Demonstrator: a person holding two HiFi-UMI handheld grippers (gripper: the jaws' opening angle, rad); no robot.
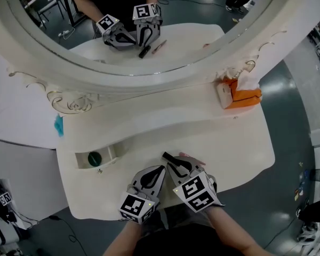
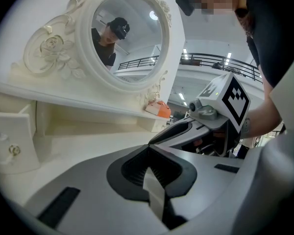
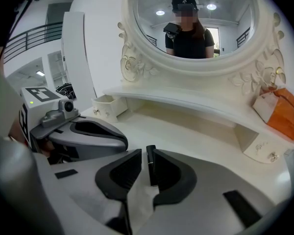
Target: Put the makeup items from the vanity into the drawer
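Note:
My right gripper (image 1: 174, 163) is shut on a thin black makeup stick (image 3: 150, 163) that pokes out past its jaws (image 1: 167, 157), low over the front of the white vanity top (image 1: 240, 143). A pink pencil (image 1: 194, 159) lies on the top just right of that gripper. Close on its left, my left gripper (image 1: 159, 172) is shut with nothing in it; its jaws meet at the tip (image 2: 148, 148). The small left drawer (image 1: 109, 154) stands open with a round green item (image 1: 94, 158) inside. The same drawer shows in the right gripper view (image 3: 107, 105).
An oval mirror (image 1: 144, 31) in a carved white frame stands at the back. An orange tissue pack (image 1: 245, 95) and a small white box (image 1: 223, 95) sit on the shelf at back right. A shut small drawer (image 3: 264, 151) is under that shelf.

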